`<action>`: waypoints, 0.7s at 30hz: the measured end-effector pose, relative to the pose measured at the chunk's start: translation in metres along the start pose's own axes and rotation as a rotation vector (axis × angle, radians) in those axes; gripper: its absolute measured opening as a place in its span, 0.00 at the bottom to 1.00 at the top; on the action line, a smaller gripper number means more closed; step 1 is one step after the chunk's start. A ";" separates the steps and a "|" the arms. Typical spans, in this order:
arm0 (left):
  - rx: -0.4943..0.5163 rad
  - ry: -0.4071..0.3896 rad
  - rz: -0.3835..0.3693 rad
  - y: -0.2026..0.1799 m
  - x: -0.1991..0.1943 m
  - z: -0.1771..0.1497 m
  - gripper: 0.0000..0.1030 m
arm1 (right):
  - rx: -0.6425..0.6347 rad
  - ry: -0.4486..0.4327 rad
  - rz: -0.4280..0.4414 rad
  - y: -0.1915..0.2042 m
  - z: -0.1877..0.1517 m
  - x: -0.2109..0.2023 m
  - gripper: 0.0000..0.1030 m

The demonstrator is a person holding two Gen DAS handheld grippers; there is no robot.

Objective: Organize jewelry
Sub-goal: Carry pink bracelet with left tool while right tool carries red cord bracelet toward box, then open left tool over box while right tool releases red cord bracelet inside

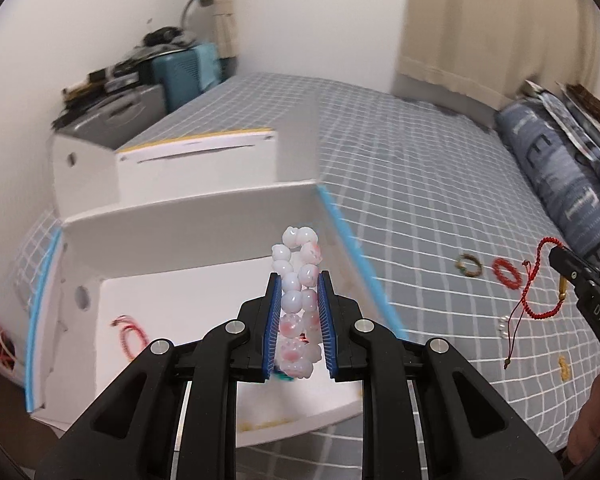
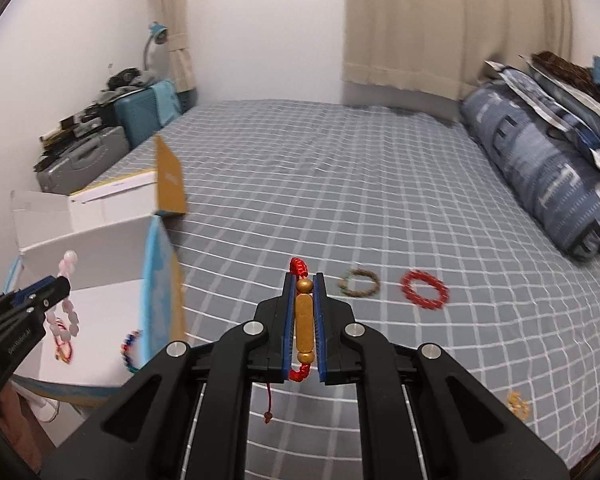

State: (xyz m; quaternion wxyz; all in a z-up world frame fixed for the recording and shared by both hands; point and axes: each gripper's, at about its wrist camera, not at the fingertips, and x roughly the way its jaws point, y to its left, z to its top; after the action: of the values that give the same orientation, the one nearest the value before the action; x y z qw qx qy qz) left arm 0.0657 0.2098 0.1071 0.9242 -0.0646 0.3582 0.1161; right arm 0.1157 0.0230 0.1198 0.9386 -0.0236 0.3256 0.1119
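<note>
My left gripper (image 1: 299, 280) is shut on a white and pink bead bracelet (image 1: 298, 280), held above the open white box (image 1: 204, 240). In the right wrist view that bracelet (image 2: 66, 312) hangs from the left gripper (image 2: 62, 280) over the box (image 2: 100, 240). My right gripper (image 2: 304, 280) is shut on a red cord bracelet (image 2: 304, 320) by its gold tube, above the bed. Seen from the left wrist, the cord bracelet (image 1: 540, 292) dangles from the right gripper (image 1: 556, 254). A red cord piece (image 1: 130, 334) lies on the box floor.
On the grey checked bedsheet (image 2: 340, 184) lie a brown-green bead ring (image 2: 359, 282), a red bead bracelet (image 2: 424, 290) and a small gold piece (image 2: 518, 404). A second white box with a yellow lid (image 2: 168, 180) stands behind. A rolled blue quilt (image 2: 540, 184) lies right.
</note>
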 end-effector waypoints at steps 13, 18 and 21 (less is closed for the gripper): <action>-0.090 -0.009 0.111 0.090 -0.019 -0.011 0.18 | -0.085 -0.047 0.155 0.105 0.013 0.001 0.08; -0.119 -0.003 0.144 0.115 -0.020 -0.015 0.18 | -0.123 -0.034 0.211 0.144 0.011 0.010 0.08; -0.129 0.011 0.165 0.126 -0.015 -0.020 0.18 | -0.148 -0.002 0.232 0.164 0.006 0.024 0.08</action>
State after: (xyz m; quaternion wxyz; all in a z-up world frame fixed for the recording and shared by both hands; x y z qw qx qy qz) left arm 0.0087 0.3249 0.0978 0.9034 -0.0950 0.3591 0.2143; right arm 0.1006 0.1883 0.1145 0.9153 -0.0546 0.3161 0.2435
